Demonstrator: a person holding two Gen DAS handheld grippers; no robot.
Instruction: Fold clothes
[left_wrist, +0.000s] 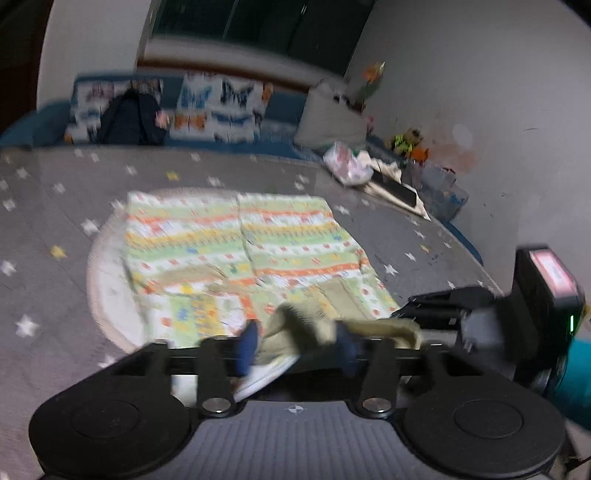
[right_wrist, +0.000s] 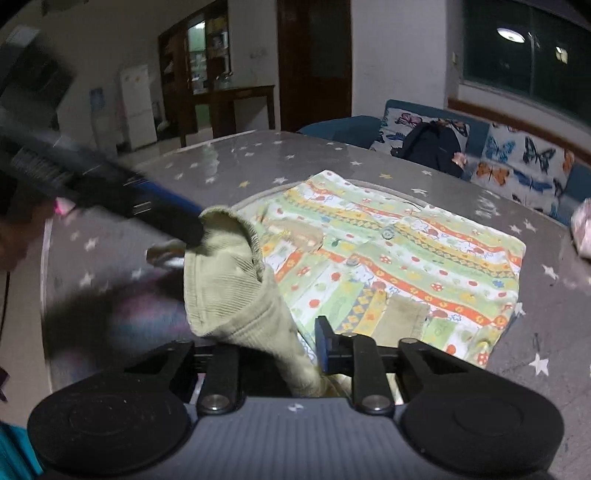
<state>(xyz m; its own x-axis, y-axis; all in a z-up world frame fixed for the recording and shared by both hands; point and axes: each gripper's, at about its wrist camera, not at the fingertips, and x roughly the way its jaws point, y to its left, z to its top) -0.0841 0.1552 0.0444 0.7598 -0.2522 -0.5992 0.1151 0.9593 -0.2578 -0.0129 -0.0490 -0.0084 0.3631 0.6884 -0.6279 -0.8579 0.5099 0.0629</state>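
On a grey star-printed tabletop (right_wrist: 258, 155), a child's patterned garment (right_wrist: 424, 258) is seen spread flat over a round pale mat (left_wrist: 107, 280), its two sleeves or side panels apparently turned in so that the outline is roughly rectangular. Its near end, trimmed with an olive ribbed collar (right_wrist: 236, 288), is lifted off the surface and held between both tools. The left gripper (left_wrist: 295, 343) is clenched on the ribbed edge, cloth being bunched between its blue fingers. The right gripper (right_wrist: 291, 343) is closed down on the same collar, which runs out between its fingers; its left finger is hidden by the fabric. Blur in the left wrist view suggests motion. The fold is judged to be partway: the sides look already laid inward, while the lengthwise fold, with the raised collar end carried toward the far hem, appears to remain. A butterfly-print sofa (right_wrist: 517, 155) and a pile of clutter (left_wrist: 391, 181) are visible beyond the table.
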